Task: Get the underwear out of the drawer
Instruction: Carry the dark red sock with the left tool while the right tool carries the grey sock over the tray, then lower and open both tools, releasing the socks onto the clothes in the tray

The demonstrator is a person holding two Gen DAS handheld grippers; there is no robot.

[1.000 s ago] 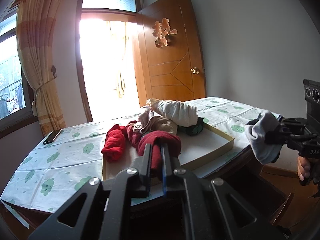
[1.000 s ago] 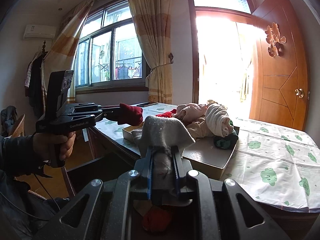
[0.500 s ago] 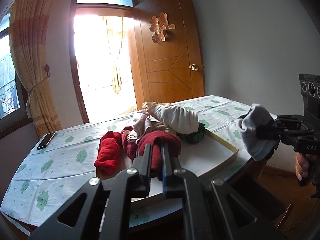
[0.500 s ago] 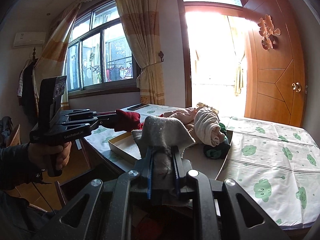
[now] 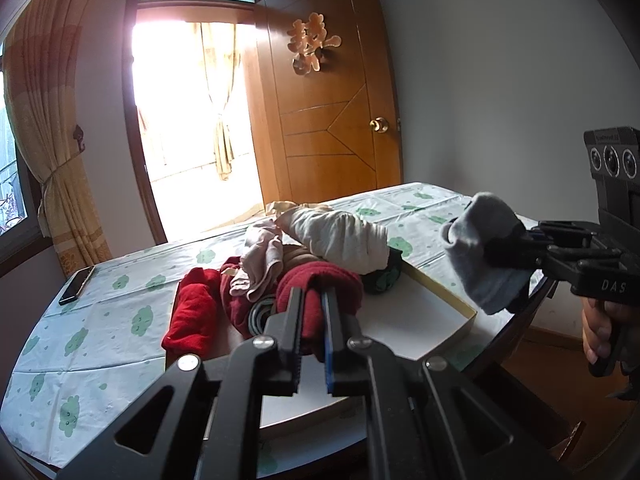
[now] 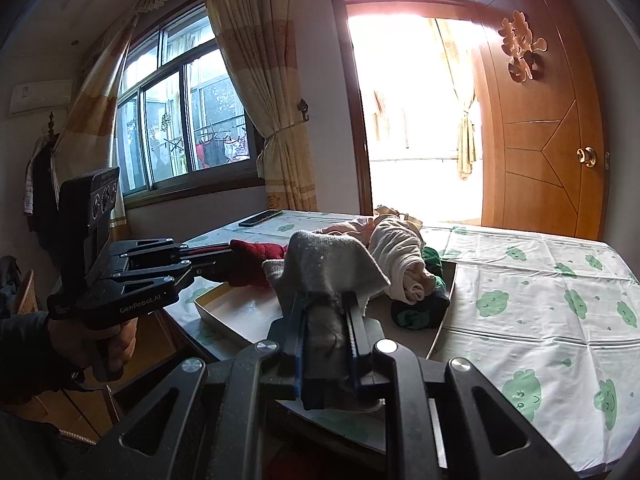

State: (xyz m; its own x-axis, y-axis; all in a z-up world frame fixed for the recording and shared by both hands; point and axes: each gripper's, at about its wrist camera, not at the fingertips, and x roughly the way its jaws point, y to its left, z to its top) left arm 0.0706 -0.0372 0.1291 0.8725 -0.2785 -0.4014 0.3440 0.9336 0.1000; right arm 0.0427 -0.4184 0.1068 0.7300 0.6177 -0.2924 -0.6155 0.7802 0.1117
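Observation:
My left gripper [image 5: 312, 300] is shut on a dark red rolled underwear piece [image 5: 320, 280], held over the near edge of a shallow white tray [image 5: 436, 316]; it also shows in the right wrist view [image 6: 256, 268]. My right gripper [image 6: 326, 300] is shut on a grey underwear piece [image 6: 324, 260], held above the tray's near corner; it also shows in the left wrist view [image 5: 484, 252]. In the tray lie a red roll [image 5: 192, 316], a pink piece [image 5: 260, 260], a white roll [image 5: 340, 236] and a dark green piece [image 5: 384, 276]. The drawer is barely visible below the table edge.
The round table [image 5: 80, 340] has a white cloth with green prints. A phone [image 5: 77, 285] lies at its far left. A wooden door [image 5: 332, 120] stands open behind, beside a bright doorway. Curtains and a window [image 6: 180, 128] are on the left wall.
Both grippers have risen and moved forward over the table with their pieces still held. The tray and the pile in it have not moved.

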